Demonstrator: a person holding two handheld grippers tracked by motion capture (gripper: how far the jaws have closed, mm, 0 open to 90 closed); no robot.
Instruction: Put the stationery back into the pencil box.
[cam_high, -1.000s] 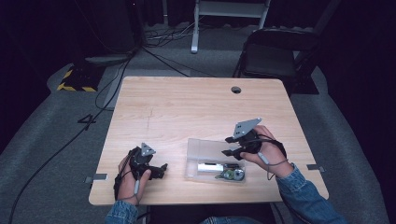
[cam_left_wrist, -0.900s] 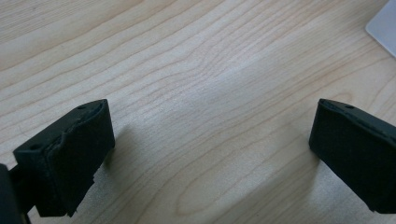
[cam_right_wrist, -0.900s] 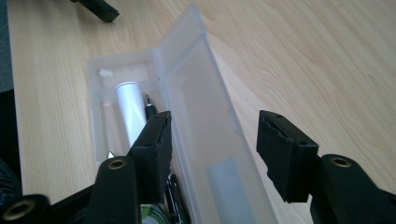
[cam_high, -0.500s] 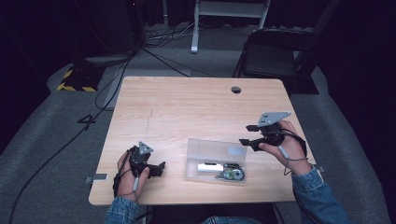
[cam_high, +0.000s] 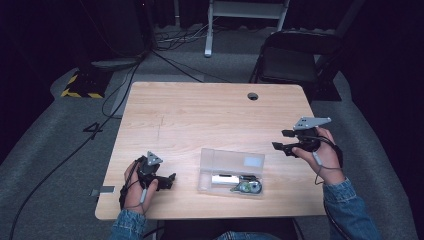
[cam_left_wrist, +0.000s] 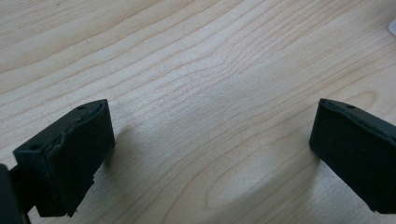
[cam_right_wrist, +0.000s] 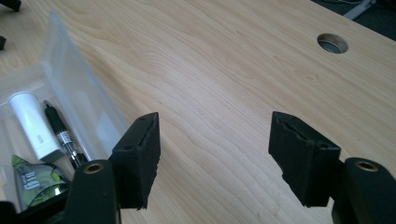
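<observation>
A clear plastic box lies open near the table's front edge, its lid tilted up. Inside lie a white tube, a black pen and a green packet. My right gripper hovers to the right of the box, near the table's right side. Its jaws have just been opening and stand open over bare wood, with nothing between them. My left gripper rests on the table at the front left, apart from the box. It is open over bare wood.
The wooden table has a round cable hole at the back right. Behind it stand a black chair and a metal frame. Cables and a yellow-black striped item lie on the grey floor at the left.
My right gripper has moved to the right, from above the box's right end toward the table's right edge, and its jaws stand wider. The left gripper has stayed put.
</observation>
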